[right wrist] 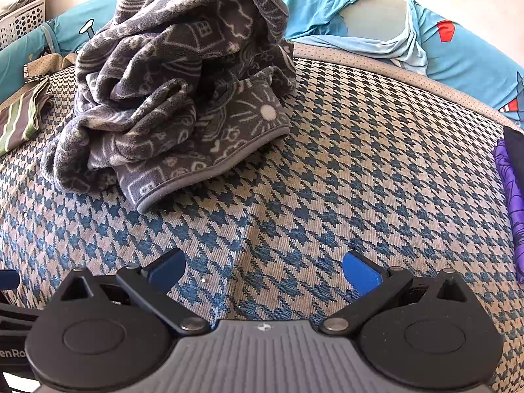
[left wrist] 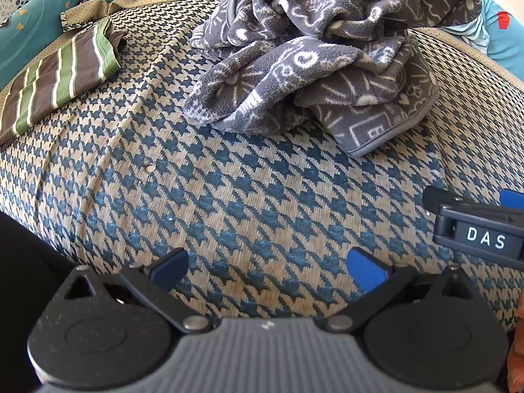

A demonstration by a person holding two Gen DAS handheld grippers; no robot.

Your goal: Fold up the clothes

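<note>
Left wrist view shows the left gripper spread wide and empty over the houndstooth cushion, with the crumpled grey fleece garment ahead and a striped cloth far left. Only the right wrist view shows a purple cloth at the right edge, beyond the right gripper, likewise wide and empty.

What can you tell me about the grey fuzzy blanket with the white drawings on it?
The grey blanket looks like soft fleece, covered in pale line drawings of suns, hearts and little houses, with a smooth grey stitched border round its edge. It is not folded: it sits bunched in a tall crumpled heap, one bordered corner sticking out toward the camera. It rests on the blue and cream checked cover. Neither open gripper touches it.
</note>
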